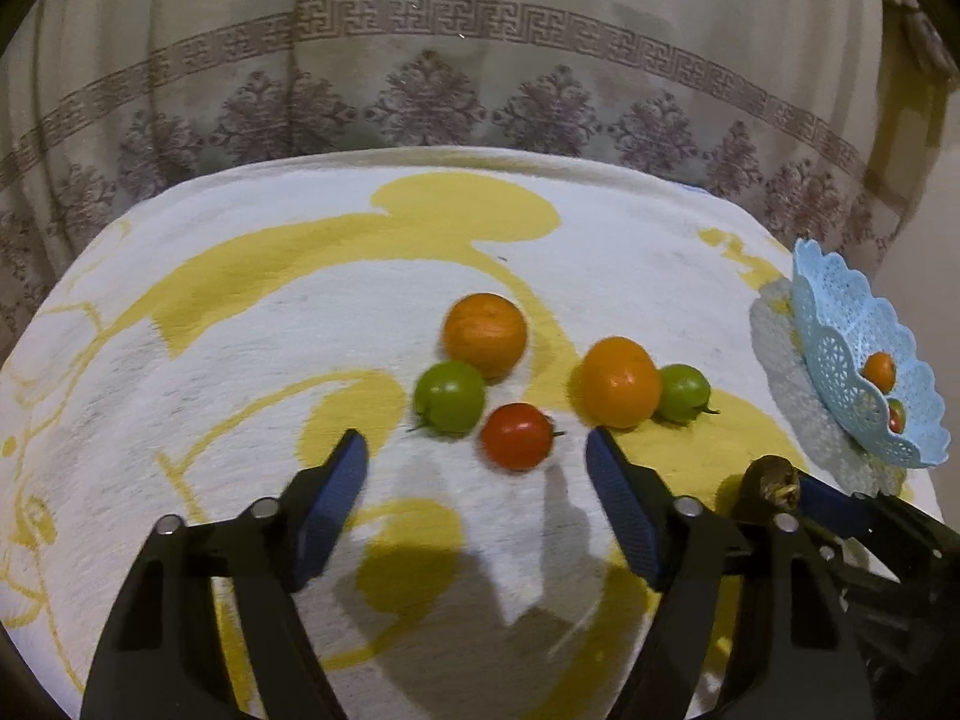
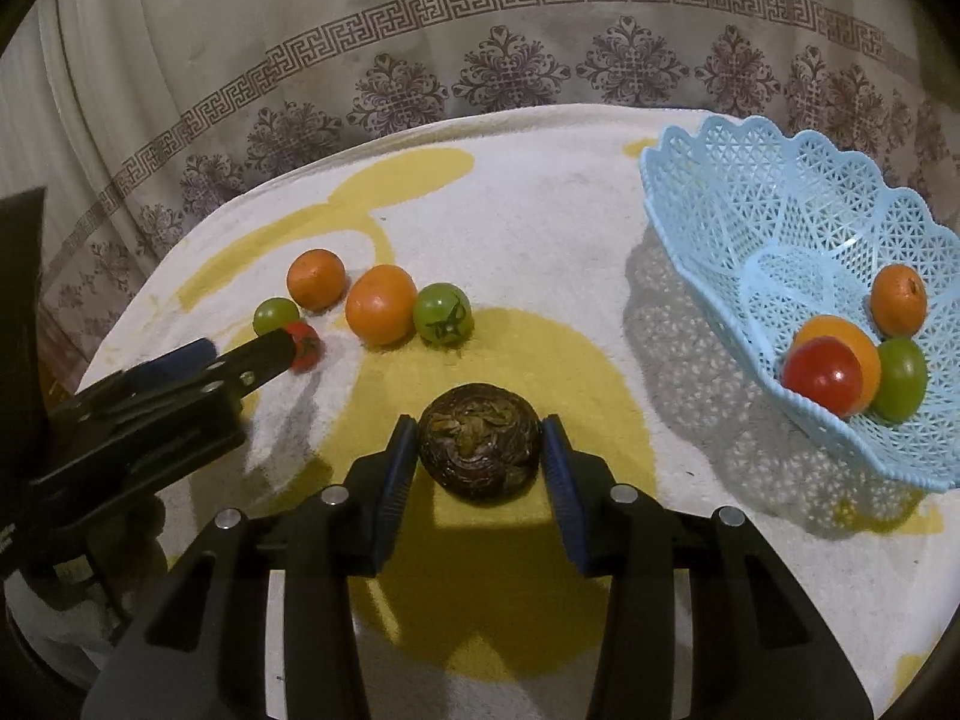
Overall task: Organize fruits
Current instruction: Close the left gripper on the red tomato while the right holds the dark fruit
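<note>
Clamping a dark brown scaly fruit (image 2: pixel 478 449), the right gripper (image 2: pixel 480 450) had both blue pads against its sides, over the yellow-patterned cloth (image 2: pixel 540 228). Left gripper (image 1: pixel 477 450) stood apart, nothing held, red tomato (image 1: pixel 516 435) just ahead of its tips. Beyond that: two oranges (image 1: pixel 485 333) and two green tomatoes (image 1: pixel 449 396). Far right of the right gripper, the blue lace basket (image 2: pixel 750 192) held more fruit

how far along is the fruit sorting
Done: four fruits lie in the light blue lattice plastic basket. In hand: the right gripper brackets the dark brown scaly round fruit. The open left gripper nears the small red tomato. Left: five fruits on the white-and-yellow towel.
</note>
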The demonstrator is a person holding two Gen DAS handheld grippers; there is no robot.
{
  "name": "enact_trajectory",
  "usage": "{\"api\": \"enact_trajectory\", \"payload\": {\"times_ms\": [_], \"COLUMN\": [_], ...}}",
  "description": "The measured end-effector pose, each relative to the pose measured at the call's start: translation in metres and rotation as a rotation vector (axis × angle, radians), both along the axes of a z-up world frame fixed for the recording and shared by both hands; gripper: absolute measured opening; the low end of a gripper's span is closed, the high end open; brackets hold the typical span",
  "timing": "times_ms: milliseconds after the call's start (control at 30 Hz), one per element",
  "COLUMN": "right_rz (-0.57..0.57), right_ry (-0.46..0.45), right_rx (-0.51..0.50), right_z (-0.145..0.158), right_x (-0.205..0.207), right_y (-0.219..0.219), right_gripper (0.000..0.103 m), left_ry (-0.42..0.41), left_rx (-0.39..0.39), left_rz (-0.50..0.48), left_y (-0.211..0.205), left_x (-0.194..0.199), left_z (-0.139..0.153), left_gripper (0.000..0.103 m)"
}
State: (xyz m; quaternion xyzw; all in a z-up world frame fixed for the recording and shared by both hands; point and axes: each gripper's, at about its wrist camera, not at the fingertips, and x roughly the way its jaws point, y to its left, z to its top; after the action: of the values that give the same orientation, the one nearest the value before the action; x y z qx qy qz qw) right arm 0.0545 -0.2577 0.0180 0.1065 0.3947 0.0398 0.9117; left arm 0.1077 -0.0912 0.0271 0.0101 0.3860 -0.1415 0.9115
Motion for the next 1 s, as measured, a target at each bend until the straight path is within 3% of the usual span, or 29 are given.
{"api": "enact_trajectory", "payload": {"times_ms": [267, 467, 533, 1000], "right_rz": [0.000, 0.002, 0.002, -0.025], "right_ry": [0.000, -0.002, -0.002, -0.024], "right_rx": [0.029, 0.026, 0.028, 0.044], "right_z": [-0.004, -0.005, -0.005, -0.002], "right_x": [0.000, 0.000, 0.000, -0.005], "right_y": [-0.004, -0.002, -0.002, -0.008], "right_gripper": [0.044, 0.044, 0.044, 0.044], "left_ry": [0.063, 0.075, 0.073, -0.024], "left_rx": [0.002, -0.017, -0.018, 0.016], "left_rz": [-0.005, -0.002, -0.018, -0.044], "left_y": [-0.010, -0.004, -0.005, -0.010], "left_x": [0.017, 0.017, 0.014, -0.013], "left_z": [-0.009, -0.012, -0.011, 0.010], "left_gripper": [0.060, 0.043, 0.031, 0.029]}}
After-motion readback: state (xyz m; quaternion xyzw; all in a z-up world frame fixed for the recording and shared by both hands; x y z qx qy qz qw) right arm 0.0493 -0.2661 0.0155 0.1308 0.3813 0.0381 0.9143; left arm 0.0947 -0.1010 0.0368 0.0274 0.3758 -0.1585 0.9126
